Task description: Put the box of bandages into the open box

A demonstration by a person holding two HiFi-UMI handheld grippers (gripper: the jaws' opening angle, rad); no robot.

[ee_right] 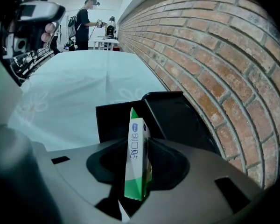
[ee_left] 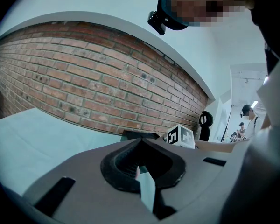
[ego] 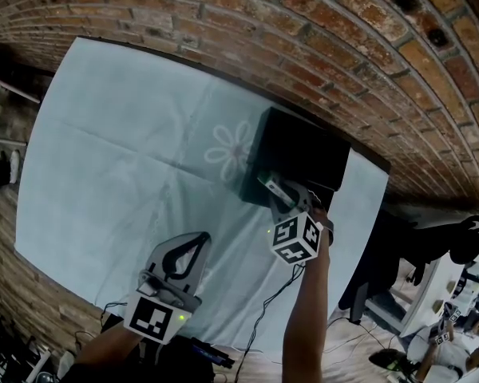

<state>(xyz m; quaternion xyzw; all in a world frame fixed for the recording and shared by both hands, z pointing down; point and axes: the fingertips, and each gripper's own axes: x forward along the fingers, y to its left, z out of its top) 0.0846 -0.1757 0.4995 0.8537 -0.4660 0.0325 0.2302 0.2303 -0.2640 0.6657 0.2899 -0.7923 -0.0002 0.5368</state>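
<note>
1. OK, right gripper [ego: 282,193]: points steeply down at the near left corner of the open box [ego: 307,146]. Jaws are spread wide.
2. Bandage box [ee_right: 136,158]: white and green with blue print. It stands upright on its narrow edge between the right gripper's jaws, with dark gaps on both sides, so the pads are not pressing it. It is released, not gripped.
3. In the head view the bandage box sits inside the outline of the open box, at the corner nearest the person. Cannot tell whether it rests on the bottom or leans on the wall.
4. Open box: black, dark inside, with a flap standing up on the wall side. It sits on the tablecloth [ego: 128,158], at its far right, close to the brick wall [ego: 343,46].
5. Left gripper [ego: 200,237]: low over the near edge of the tablecloth, well apart from the open box. Jaws are clenched tip to tip with nothing between them, only cloth showing through the loop.
6. Tablecloth: pale blue, with a faint flower print [ego: 231,152] just left of the open box.
7. Cables [ego: 263,309] hang off the near table edge between the two arms.
8. Background in the right gripper view: a person [ee_right: 85,22] stands past the far end of the table.
</note>
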